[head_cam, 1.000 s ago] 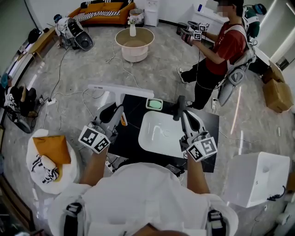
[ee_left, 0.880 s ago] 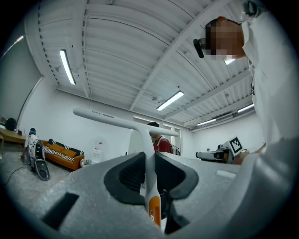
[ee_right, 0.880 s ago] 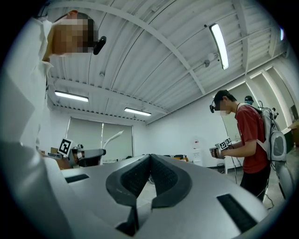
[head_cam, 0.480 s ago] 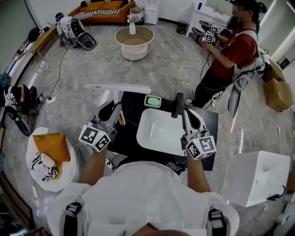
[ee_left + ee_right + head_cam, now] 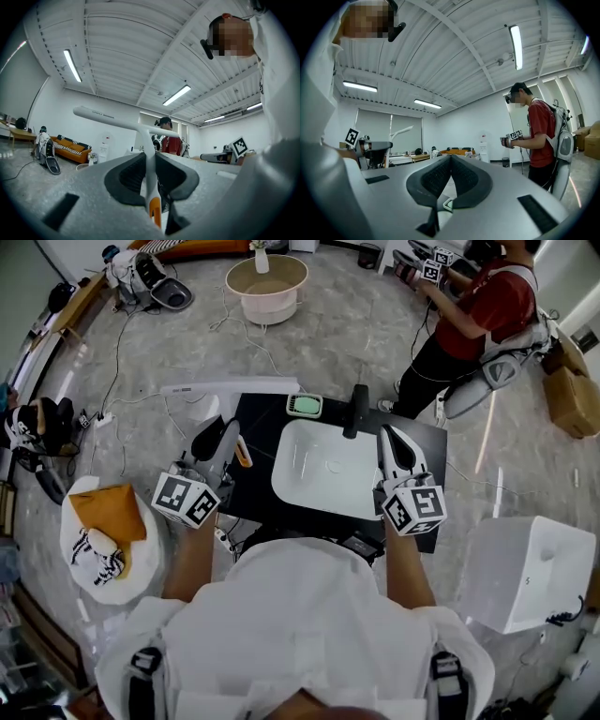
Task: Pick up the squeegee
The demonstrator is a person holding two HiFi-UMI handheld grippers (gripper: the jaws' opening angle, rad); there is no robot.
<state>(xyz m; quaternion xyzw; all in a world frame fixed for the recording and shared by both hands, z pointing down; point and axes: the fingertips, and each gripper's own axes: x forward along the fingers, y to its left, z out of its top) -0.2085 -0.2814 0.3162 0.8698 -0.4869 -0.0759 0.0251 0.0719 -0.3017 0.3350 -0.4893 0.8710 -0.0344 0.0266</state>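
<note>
Here, the head view shows the left gripper (image 5: 221,440) clenched on the handle of the white T-shaped plastic squeegee (image 5: 230,387), whose orange-tipped handle end lies between the jaws. The long blade bar runs crosswise ahead of the gripper, past the far edge of the black countertop (image 5: 258,507). In the left gripper view the dark ribbed pads (image 5: 127,176) press on the white stem from both sides, the orange section shows just below them, and the bar stands out against the room's far wall. The right gripper (image 5: 394,441) hovers over the right rim of the white rectangular ceramic basin (image 5: 319,474); in the right gripper view its jaws (image 5: 450,161) meet with nothing between them. A black faucet (image 5: 357,411) and a pale green soap dish (image 5: 304,406) stand at the basin's far side. A second person in a red shirt (image 5: 492,306) stands beyond the counter.
</note>
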